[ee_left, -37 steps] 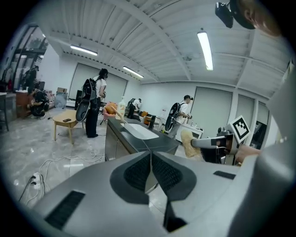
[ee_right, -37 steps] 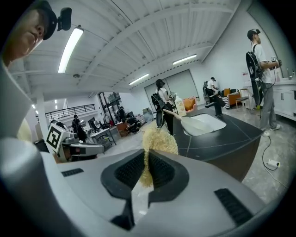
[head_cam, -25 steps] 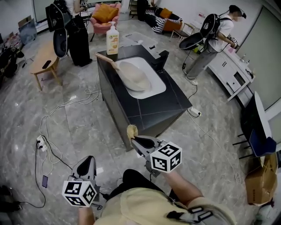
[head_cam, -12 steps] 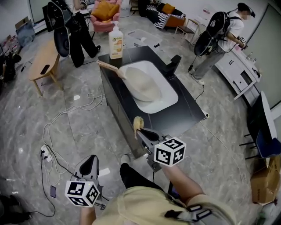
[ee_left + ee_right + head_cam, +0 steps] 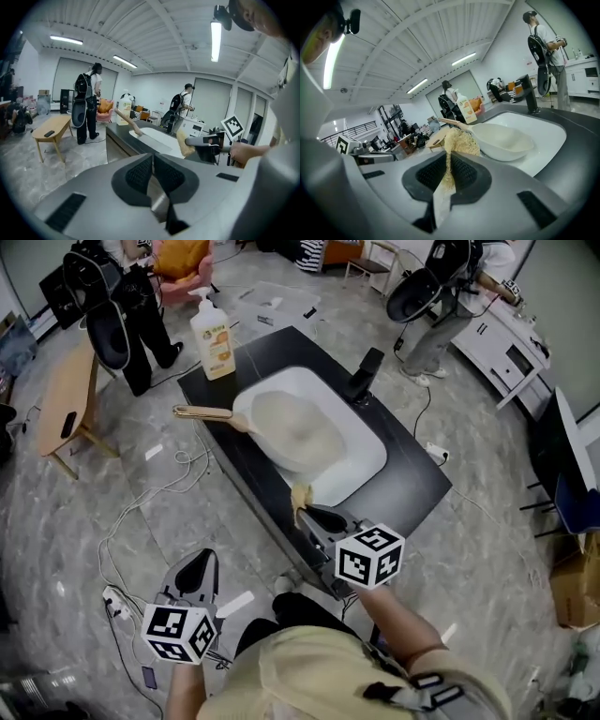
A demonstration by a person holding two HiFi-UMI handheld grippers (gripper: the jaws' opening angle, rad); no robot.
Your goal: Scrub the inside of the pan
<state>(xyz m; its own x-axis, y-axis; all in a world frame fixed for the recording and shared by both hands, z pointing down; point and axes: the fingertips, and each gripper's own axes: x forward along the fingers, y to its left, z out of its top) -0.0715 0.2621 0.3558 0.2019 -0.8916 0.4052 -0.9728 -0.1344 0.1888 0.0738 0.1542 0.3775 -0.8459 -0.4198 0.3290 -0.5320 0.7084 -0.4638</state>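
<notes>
A cream pan (image 5: 292, 430) with a wooden handle (image 5: 201, 412) sits in the white sink (image 5: 359, 465) of a black counter; the right gripper view shows the pan (image 5: 506, 139) too. My right gripper (image 5: 302, 510) is shut on a yellow scrub pad (image 5: 300, 496), held over the counter's near edge, short of the pan. The pad (image 5: 459, 143) sticks up between the jaws in the right gripper view. My left gripper (image 5: 197, 570) hangs low at the left over the floor, shut and empty, its jaws together.
A soap pump bottle (image 5: 211, 336) stands at the counter's far left corner and a black tap (image 5: 361, 376) behind the sink. Cables and a power strip (image 5: 118, 604) lie on the floor at the left. People stand at the back (image 5: 122, 296). A wooden table (image 5: 64, 409) is at the left.
I have come closer to the counter. The right gripper with the pad now reaches over the counter's near edge, toward the sink. The left gripper keeps its place.
</notes>
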